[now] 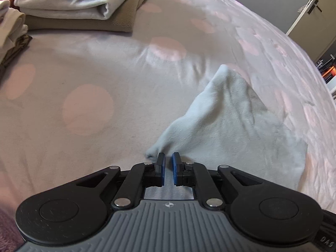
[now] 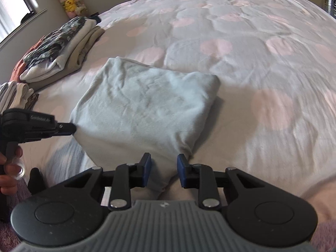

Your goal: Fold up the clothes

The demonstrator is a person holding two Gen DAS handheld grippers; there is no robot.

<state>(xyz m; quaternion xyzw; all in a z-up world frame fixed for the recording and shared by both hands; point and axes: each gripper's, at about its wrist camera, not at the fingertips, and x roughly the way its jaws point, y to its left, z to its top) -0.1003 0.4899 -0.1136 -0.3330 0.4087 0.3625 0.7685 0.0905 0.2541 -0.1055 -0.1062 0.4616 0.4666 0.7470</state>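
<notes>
A pale blue cloth (image 2: 145, 103), folded into a rough rectangle, lies flat on the bed. My left gripper (image 1: 168, 157) is at the cloth's near left corner. Its blue pads are almost together and pinch the cloth (image 1: 226, 121) at that corner. In the right wrist view the left gripper (image 2: 72, 128) reaches in from the left, and the corner is drawn to a point at its tip. My right gripper (image 2: 163, 159) is open, with the cloth's near right corner lying between its fingers.
The bed cover (image 2: 252, 63) is grey with pink dots. A stack of folded clothes (image 2: 61, 52) sits at the far left, with a smaller pile (image 2: 16, 94) nearer. A person's hand (image 2: 8, 168) holds the left gripper. A door (image 1: 310, 14) stands beyond the bed's right edge.
</notes>
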